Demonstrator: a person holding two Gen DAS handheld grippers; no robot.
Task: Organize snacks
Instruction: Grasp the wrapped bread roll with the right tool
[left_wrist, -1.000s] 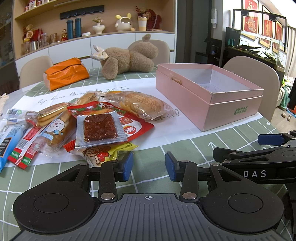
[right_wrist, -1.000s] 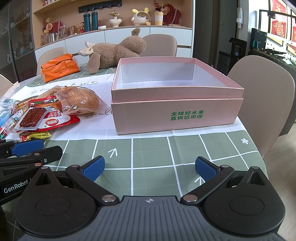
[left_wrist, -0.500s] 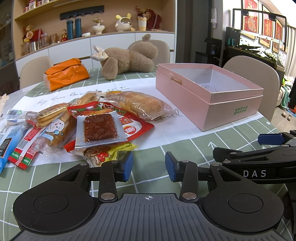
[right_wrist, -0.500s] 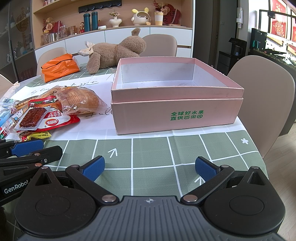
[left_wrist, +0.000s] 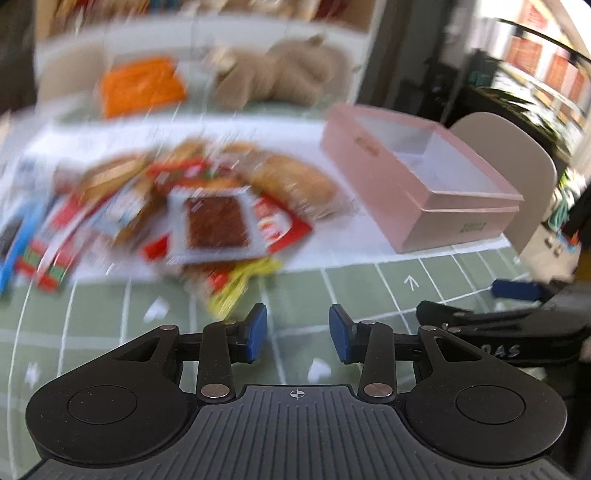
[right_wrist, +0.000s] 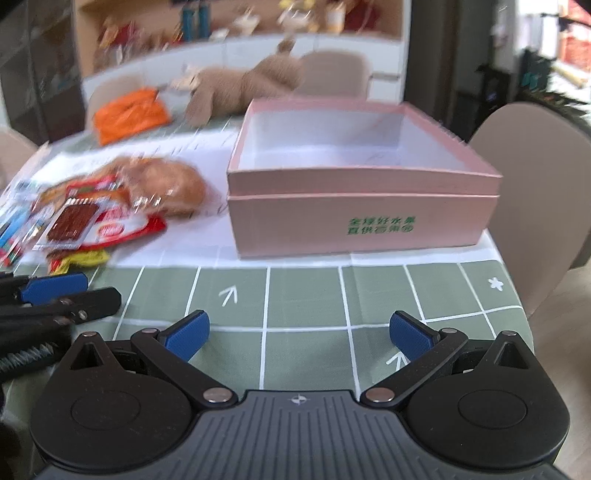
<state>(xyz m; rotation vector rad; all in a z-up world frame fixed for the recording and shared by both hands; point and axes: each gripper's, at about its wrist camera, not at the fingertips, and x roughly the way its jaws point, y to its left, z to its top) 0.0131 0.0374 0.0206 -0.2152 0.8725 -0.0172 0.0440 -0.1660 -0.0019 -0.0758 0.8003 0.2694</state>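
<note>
A heap of snack packets lies on white paper left of an open pink box (left_wrist: 424, 181). On top is a clear packet with a dark red slab (left_wrist: 216, 223), next to wrapped bread (left_wrist: 295, 184) and a yellow packet (left_wrist: 236, 284). The left wrist view is blurred. My left gripper (left_wrist: 297, 332) is open and empty, above the green checked cloth just short of the heap. My right gripper (right_wrist: 299, 332) is open wide and empty in front of the pink box (right_wrist: 362, 206). The heap (right_wrist: 74, 218) lies to its left.
A brown plush toy (right_wrist: 240, 88) and an orange bag (right_wrist: 129, 114) lie at the far side of the table. Chairs (right_wrist: 535, 155) stand around it. The left gripper's side (right_wrist: 55, 295) shows at the left of the right wrist view.
Both grippers have lifted and tilted down; the views are now blurred by motion. The left one has come forward and higher over the heap. Both jaws stay open.
</note>
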